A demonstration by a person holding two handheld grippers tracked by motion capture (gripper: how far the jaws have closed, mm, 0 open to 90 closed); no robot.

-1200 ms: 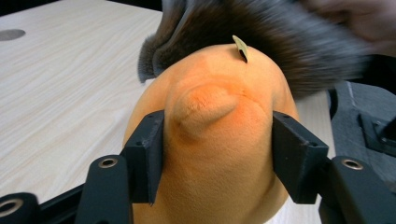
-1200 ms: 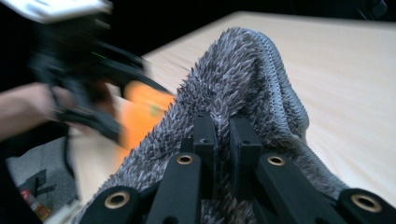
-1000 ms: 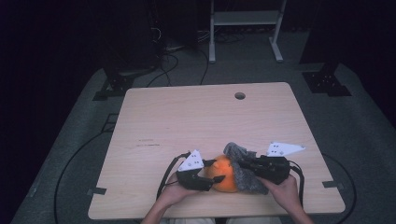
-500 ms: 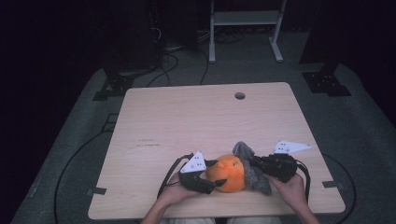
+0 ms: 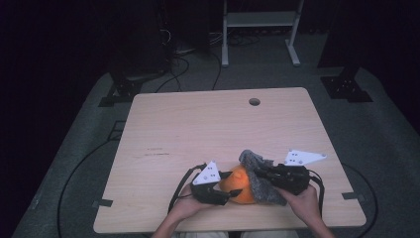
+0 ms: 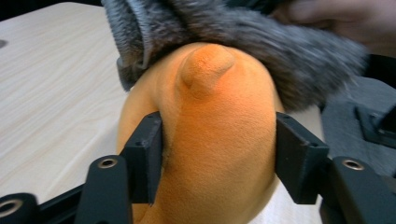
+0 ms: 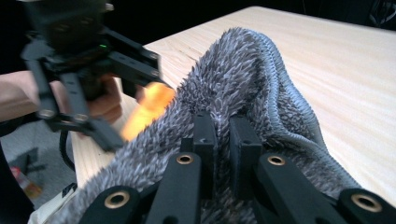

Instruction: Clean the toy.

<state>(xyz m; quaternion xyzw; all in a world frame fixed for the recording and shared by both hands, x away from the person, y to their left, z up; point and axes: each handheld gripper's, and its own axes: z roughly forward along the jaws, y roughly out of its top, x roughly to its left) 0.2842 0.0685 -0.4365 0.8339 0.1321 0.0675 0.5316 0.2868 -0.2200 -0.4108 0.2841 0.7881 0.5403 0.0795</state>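
Note:
An orange plush toy (image 5: 239, 186) sits near the table's front edge, partly covered by a grey fuzzy cloth (image 5: 265, 182). My left gripper (image 5: 224, 192) is shut on the orange plush (image 6: 215, 140); its two black pads (image 6: 145, 156) press into its sides, and a small nub sticks out on top. The grey cloth (image 6: 243, 37) drapes over the plush's far side. My right gripper (image 5: 260, 173) is shut on the grey cloth (image 7: 243, 93), jaws nearly together with the pile pinched between them. A patch of orange plush (image 7: 152, 109) shows beneath the cloth, with the left gripper (image 7: 93, 60) beyond it.
The wooden table (image 5: 208, 129) has a round cable hole (image 5: 254, 101) near its far edge. Cables (image 5: 79, 173) trail over the grey floor on the left, and a white stand (image 5: 257, 29) rises behind the table. Both hands rest at the front edge.
The grey cloth has shifted right and back, uncovering more of the orange plush, then settled over its right side. Both grippers keep their grip near the front edge.

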